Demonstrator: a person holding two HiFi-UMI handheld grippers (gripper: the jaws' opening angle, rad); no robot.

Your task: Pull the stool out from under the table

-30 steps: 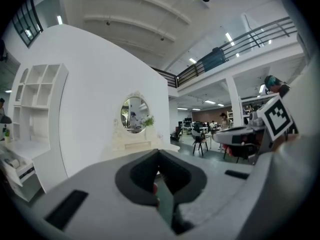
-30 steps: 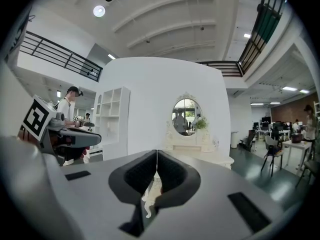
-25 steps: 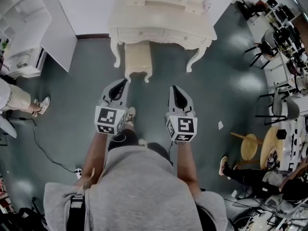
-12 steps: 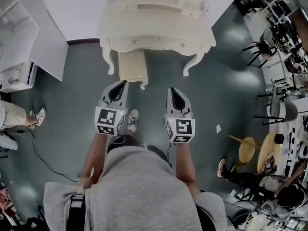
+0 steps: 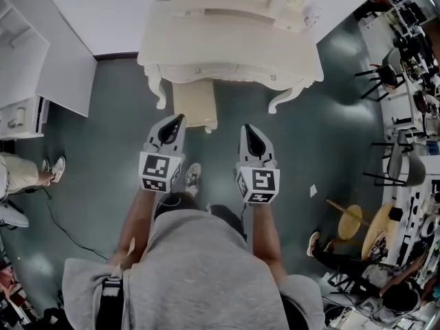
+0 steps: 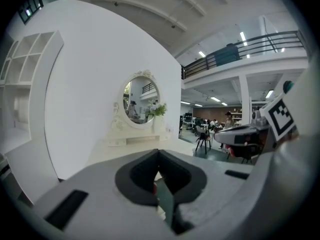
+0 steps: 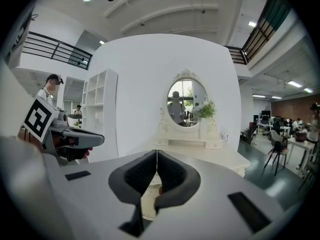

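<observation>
A cream stool (image 5: 194,104) stands half under the front of a cream dressing table (image 5: 227,50) with curved legs; only its near part shows in the head view. My left gripper (image 5: 179,118) is held just short of the stool's near edge, jaws shut and empty. My right gripper (image 5: 247,128) hangs to the stool's right, over bare floor, also shut with nothing in it. The left gripper view shows that gripper (image 6: 159,151) shut, with the table's oval mirror (image 6: 141,98) beyond. In the right gripper view, the shut gripper (image 7: 157,152) points at the same mirror (image 7: 186,103).
A white shelf unit (image 5: 24,74) stands at the left wall. A person's legs (image 5: 24,169) are at the far left, with a cable (image 5: 65,218) on the floor. Chairs (image 5: 395,163), a round wooden stool (image 5: 350,218) and desks crowd the right side.
The table and stool have come nearer and shifted in the head view as the person stepped forward. Both grippers kept their pose, shut.
</observation>
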